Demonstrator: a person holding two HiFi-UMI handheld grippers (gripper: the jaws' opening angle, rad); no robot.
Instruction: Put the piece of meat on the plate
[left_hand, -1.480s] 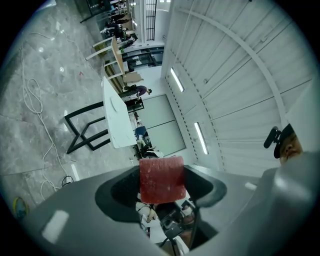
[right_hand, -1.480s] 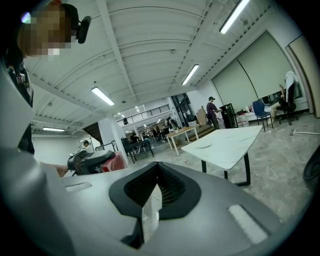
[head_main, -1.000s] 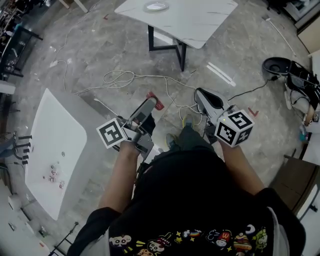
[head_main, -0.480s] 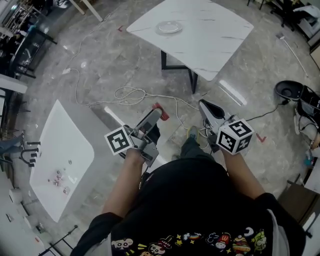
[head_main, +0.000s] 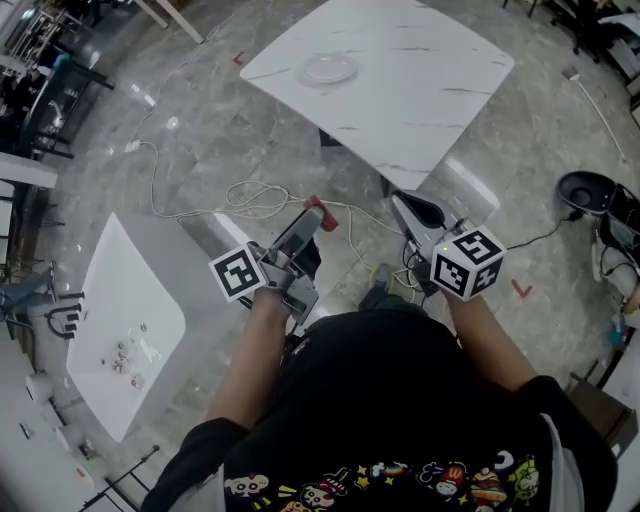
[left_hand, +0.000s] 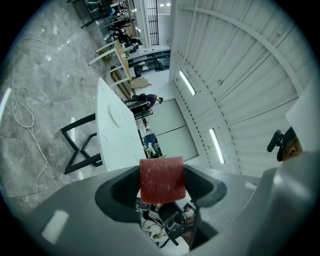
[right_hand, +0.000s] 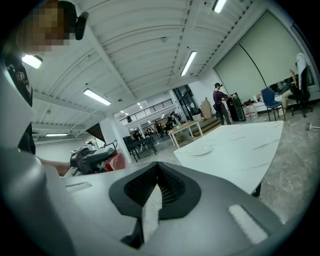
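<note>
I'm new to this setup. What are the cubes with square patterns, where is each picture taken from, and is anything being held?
A person holds a two-jaw gripper in each hand; the patterned cubes are parts of those grippers. The downward picture comes from a camera on the person's head. The other two come from cameras riding on each gripper, looking along its jaws. The left gripper is clamped on a red, block-shaped piece of meat. The right gripper is shut, with nothing in it. Ahead is a white marble-look table carrying an empty pale round plate.
</note>
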